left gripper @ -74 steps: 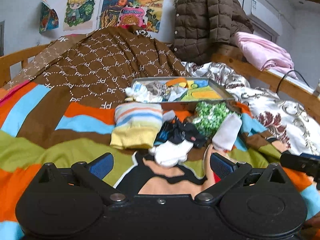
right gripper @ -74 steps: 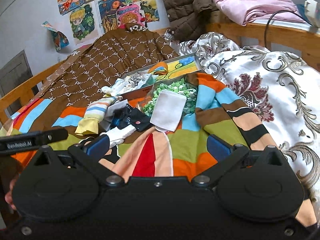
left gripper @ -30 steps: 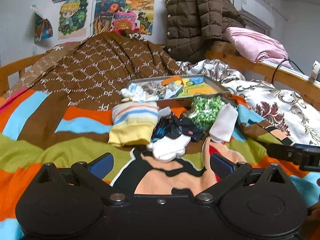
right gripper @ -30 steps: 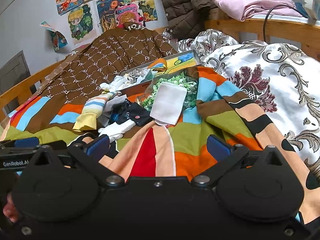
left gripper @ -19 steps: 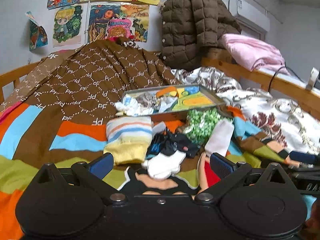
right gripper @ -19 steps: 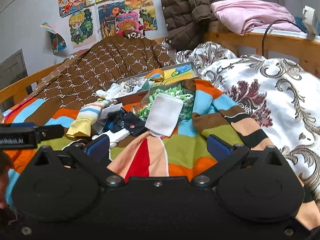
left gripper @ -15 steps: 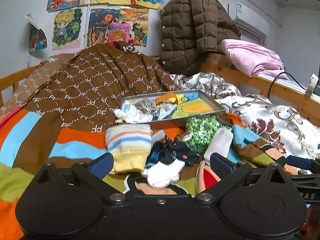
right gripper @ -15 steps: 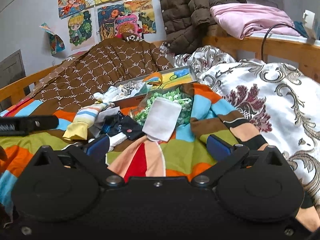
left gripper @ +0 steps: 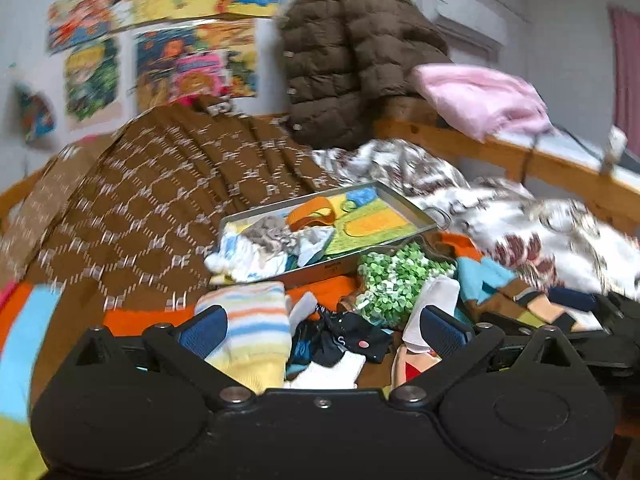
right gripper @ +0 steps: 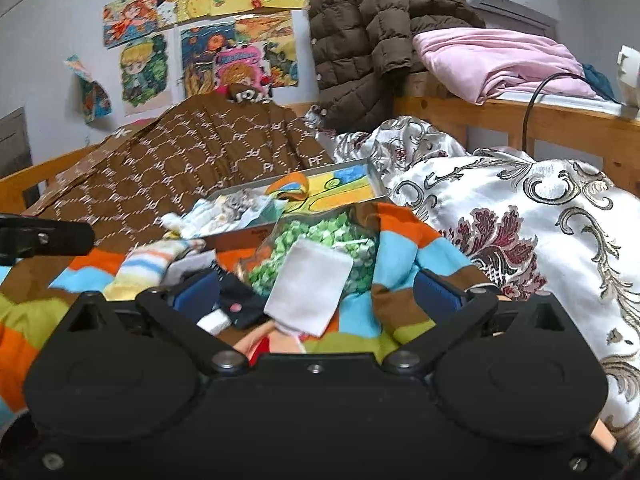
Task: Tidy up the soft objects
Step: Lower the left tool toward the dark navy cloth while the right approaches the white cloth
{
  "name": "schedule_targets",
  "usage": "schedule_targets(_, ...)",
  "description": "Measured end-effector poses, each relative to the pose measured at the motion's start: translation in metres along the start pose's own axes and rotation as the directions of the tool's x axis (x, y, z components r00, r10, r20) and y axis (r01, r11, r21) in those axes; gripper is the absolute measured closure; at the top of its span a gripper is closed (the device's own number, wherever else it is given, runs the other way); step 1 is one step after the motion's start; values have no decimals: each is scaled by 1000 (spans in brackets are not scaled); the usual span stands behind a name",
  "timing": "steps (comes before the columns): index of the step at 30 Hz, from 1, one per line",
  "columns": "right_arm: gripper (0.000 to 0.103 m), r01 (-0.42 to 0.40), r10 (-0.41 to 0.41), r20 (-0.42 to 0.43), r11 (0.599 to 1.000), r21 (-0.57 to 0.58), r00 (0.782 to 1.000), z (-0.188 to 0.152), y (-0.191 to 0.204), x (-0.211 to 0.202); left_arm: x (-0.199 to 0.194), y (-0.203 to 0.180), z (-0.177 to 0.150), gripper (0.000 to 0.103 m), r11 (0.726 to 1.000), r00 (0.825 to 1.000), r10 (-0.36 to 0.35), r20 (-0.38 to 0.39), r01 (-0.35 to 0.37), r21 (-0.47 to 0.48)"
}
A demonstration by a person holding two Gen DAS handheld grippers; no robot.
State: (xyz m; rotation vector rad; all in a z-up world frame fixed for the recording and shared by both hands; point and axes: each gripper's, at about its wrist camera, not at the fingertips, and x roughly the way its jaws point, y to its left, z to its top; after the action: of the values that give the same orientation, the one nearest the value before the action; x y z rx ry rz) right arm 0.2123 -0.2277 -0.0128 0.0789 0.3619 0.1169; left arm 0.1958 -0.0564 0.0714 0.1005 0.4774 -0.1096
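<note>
A heap of socks lies on the striped blanket before a metal tray that holds a few socks. In the left wrist view: a striped yellow sock, black socks, a small white sock, a white sock on a bag of green pieces. My left gripper is open above the striped and black socks. My right gripper is open, empty, with the white sock between its fingers' line of sight. The tray lies beyond.
A brown patterned quilt rises behind the tray. A white floral cover lies to the right. A brown jacket and pink bedding hang on the wooden rail. The left gripper's body shows at the left.
Both grippers have moved forward toward the sock heap and tray, which now look larger and closer. Both stay open and empty. The left view is blurred from motion.
</note>
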Motion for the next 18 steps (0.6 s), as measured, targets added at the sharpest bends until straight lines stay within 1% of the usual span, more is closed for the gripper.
schedule_targets(2, 0, 8, -8, 1, 1000, 1, 1000, 2, 1, 11, 4, -6, 9, 1, 997, 1000, -8, 0, 8, 75)
schedule_targets(3, 0, 14, -14, 2, 1000, -2, 1000, 3, 1, 18, 7, -9, 13, 1, 993, 1000, -23, -4, 23, 118)
schedule_targets(6, 0, 21, -21, 8, 1000, 4, 1000, 3, -3, 34, 19, -18, 21, 1, 970, 998, -62, -8, 62, 233)
schedule_targets(7, 0, 21, -21, 12, 1000, 9, 1000, 3, -4, 37, 23, -19, 22, 1, 966, 997, -71, 1, 69, 248)
schedule_targets(9, 0, 27, -27, 13, 1000, 3, 1000, 2, -10, 45, 34, -16, 22, 1, 966, 995, -94, 10, 89, 244)
schedule_targets(12, 0, 47, -47, 5, 998, -43, 999, 2, -14, 54, 57, -13, 16, 1, 965, 993, -111, -31, 115, 237)
schedule_targets(14, 0, 34, -35, -11, 998, -49, 999, 1, -16, 60, 72, -10, 11, 1, 963, 992, -116, -48, 124, 241)
schedule_targets(16, 0, 6, -8, -30, 998, -62, 1000, 1, -15, 68, 88, -7, 8, 1, 959, 988, -130, -85, 147, 243)
schedule_targets(18, 0, -14, 11, -34, 995, -96, 999, 0, -12, 75, 105, -6, 7, 1, 956, 984, -147, -103, 168, 241)
